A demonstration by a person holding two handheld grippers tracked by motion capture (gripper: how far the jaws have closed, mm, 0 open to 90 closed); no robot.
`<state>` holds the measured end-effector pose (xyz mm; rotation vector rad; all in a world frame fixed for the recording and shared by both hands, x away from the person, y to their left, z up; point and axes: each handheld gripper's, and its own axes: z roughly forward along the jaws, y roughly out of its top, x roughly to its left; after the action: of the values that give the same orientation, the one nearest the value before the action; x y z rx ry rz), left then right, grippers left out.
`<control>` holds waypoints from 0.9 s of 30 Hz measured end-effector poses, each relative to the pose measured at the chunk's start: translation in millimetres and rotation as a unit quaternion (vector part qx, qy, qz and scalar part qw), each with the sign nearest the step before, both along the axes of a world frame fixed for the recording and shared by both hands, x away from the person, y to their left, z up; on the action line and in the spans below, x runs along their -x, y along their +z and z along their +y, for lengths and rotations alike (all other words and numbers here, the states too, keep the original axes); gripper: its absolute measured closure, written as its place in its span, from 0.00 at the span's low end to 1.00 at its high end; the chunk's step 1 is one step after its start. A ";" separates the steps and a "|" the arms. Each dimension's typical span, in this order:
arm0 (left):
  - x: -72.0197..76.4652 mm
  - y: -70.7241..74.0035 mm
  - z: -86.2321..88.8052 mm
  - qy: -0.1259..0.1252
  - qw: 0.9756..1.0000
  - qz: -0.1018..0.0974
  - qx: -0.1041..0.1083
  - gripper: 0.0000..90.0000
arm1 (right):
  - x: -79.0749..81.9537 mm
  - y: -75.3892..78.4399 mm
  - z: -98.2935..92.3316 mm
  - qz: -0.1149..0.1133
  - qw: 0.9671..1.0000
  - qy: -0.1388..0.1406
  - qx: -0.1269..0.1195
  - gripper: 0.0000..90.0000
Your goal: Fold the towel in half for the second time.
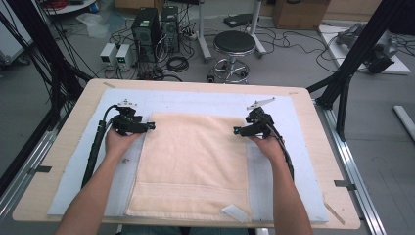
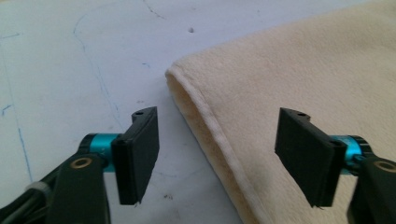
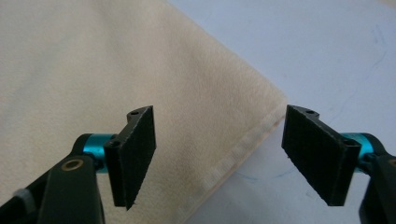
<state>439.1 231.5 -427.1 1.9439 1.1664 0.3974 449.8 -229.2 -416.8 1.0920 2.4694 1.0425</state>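
On wooden table: white mat, cream towel | both grippers' jaws apart, straddling towel edges | cabled floor, stool

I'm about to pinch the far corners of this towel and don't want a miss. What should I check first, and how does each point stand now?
1. Left gripper straddles the towel edge: ok, the hem runs between its open jaws.
2. Right gripper straddles its edge: ok, hem between open jaws.
3. Pads pressing the cloth: not ok, none touches it yet.
4. Towel lying flat on the white mat: ok.
5. Both layers at the left corner will be caught: cannot tell.
6. Both grippers level with each other at the far corners: ok.
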 end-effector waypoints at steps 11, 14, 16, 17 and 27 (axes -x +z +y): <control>-5.2 -14.5 -11.2 0.011 1.000 0.013 -0.014 0.56 | -8.0 -19.0 -1.0 0.023 1.000 -0.013 0.000 0.55; -5.4 -14.4 -11.6 0.000 1.000 0.021 -0.002 0.72 | -8.4 -18.1 1.2 0.035 0.999 -0.011 -0.010 0.68; -6.2 -15.5 -10.3 -0.010 0.999 0.032 0.016 0.83 | -8.7 -18.6 2.9 0.042 0.999 -0.001 -0.021 0.80; -6.4 -15.7 -10.3 -0.006 0.999 0.037 0.025 0.87 | -8.5 -18.6 3.5 0.049 0.999 -0.001 -0.025 0.84; -3.4 -6.4 -3.7 -0.003 0.999 0.026 0.041 0.93 | -3.4 -6.9 -0.2 0.050 0.997 0.019 -0.053 0.92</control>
<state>442.6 227.9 -433.6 1.8958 1.1913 0.2915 453.2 -229.4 -423.7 1.1586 2.5486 1.1692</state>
